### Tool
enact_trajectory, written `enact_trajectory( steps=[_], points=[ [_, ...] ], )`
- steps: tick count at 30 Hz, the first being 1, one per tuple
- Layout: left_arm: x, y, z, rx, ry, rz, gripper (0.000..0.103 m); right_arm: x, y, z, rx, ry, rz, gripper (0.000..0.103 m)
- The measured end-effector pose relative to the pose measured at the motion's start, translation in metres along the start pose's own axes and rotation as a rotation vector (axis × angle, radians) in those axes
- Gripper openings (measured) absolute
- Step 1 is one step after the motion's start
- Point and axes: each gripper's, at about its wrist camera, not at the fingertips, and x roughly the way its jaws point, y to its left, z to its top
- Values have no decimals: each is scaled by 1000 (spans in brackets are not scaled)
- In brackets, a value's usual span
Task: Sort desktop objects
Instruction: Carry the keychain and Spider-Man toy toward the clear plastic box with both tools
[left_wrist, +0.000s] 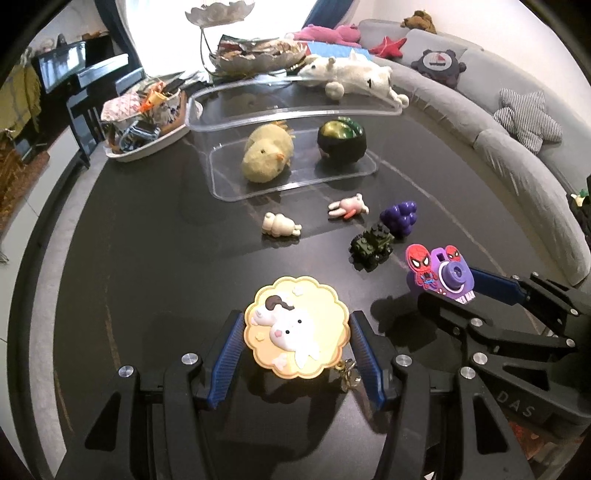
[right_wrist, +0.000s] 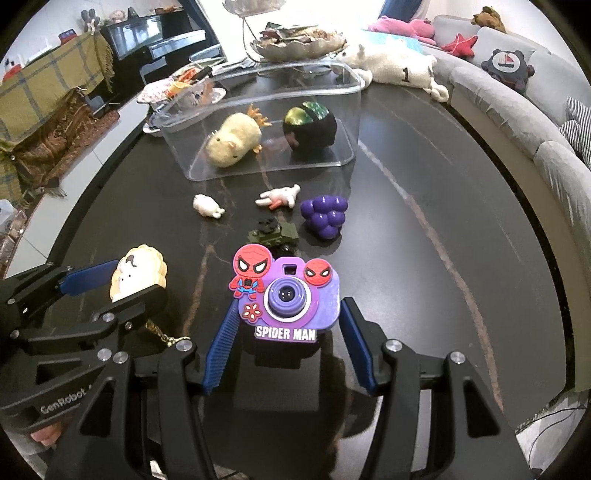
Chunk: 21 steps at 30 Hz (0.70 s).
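Both grippers level: left (left_wrist: 296, 339) clamps cat keychain (left_wrist: 295, 328), right (right_wrist: 284, 325) toy camera (right_wrist: 288, 295).

The right gripper (right_wrist: 286, 325) apparently grips the camera (right_wrist: 291, 295) near the tabletop's (right_wrist: 424, 221) near edge.

Dark round table (left_wrist: 155, 236) with pale veins, glossy. Grey curved sofa (left_wrist: 517, 155) wraps the right side, carrying a striped star cushion (left_wrist: 526, 118), red star cushion (left_wrist: 388, 46) and pink plush (left_wrist: 328, 33). Bright window (left_wrist: 162, 33) at the back, blown out, dark blue curtain (left_wrist: 114, 33) beside it. Black piano (right_wrist: 155, 40) on the left, plaid yellow-green throw (right_wrist: 51, 77) draped nearby. Pale floor (left_wrist: 22, 221) at left.
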Motion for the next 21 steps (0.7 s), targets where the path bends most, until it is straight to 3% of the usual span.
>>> enact_trajectory(
  steps=[21],
  points=[
    [-59, -1, 5, -5, -98, 13, 53, -54, 16, 10, -10, -112, -5, 53]
  ],
)
